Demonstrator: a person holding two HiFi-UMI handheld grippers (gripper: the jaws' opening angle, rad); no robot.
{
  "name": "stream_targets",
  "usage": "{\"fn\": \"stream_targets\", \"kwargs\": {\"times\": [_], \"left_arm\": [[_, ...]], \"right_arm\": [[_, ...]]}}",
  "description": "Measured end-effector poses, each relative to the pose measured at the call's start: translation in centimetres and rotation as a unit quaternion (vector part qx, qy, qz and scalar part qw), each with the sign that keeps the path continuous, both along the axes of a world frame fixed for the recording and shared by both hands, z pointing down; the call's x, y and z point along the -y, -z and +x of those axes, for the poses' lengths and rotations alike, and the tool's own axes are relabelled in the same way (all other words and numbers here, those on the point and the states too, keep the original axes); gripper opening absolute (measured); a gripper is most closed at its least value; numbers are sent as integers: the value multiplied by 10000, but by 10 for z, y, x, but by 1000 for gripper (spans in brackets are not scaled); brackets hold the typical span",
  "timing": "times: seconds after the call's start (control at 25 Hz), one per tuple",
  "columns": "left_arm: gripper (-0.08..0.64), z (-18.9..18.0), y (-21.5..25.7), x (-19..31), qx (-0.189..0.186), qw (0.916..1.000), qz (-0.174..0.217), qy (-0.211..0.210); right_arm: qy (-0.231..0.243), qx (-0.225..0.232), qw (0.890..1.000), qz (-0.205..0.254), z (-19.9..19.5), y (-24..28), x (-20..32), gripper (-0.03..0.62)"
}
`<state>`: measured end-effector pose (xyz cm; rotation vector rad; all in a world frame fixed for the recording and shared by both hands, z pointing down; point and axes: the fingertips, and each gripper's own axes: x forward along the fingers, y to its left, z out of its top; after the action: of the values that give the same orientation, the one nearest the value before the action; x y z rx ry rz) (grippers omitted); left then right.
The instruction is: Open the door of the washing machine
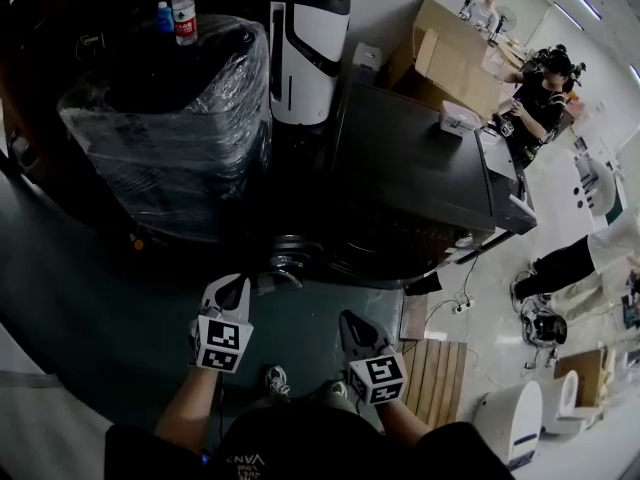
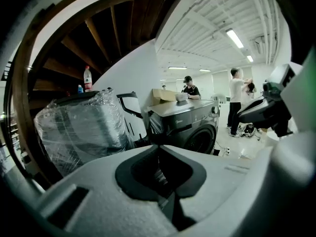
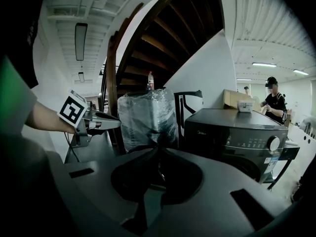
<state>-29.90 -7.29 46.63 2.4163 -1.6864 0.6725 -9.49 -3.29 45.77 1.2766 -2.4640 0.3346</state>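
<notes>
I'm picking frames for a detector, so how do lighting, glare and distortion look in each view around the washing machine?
Head view: dim, the washing machine a near-black mass, its front hard to read; floor at right bright. Left gripper view: strong fisheye bending, ceiling lights flare, machine small but crisp. Right gripper view: fisheye too, dark foreground, plastic wrap glinting, machine's panel readable.

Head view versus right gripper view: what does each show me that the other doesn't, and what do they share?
Head view only: the wooden slat board and power strip on the floor. Right gripper view only: the control panel face-on and the stair underside. Both: the washing machine, wrapped bundle, water bottle and left gripper.
</notes>
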Motion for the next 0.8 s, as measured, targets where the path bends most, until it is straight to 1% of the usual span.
{"fn": "stream_targets", "kwargs": {"times": [0.24, 0.36, 0.48, 0.6, 0.68, 0.8], "left_arm": [[20, 19, 46, -45, 124, 9992, 333, 186], [20, 30, 63, -65, 120, 9983, 452, 348], [20, 47, 71, -84, 88, 9978, 505, 420], [20, 64, 74, -106, 76, 9975, 503, 490], [20, 74, 76, -120, 49, 9968, 529, 593], [20, 90, 78, -147, -115, 9951, 531, 825]], "right_arm": [[104, 163, 9996, 193, 23, 35, -11, 5], [265, 270, 9988, 314, 35, 49, -18, 5], [483, 382, 9976, 332, 46, 55, -28, 5], [662, 394, 9966, 291, 59, 58, -40, 4], [856, 385, 9951, 303, 66, 62, -47, 3], [1134, 359, 9922, 383, 76, 71, -58, 3]]}}
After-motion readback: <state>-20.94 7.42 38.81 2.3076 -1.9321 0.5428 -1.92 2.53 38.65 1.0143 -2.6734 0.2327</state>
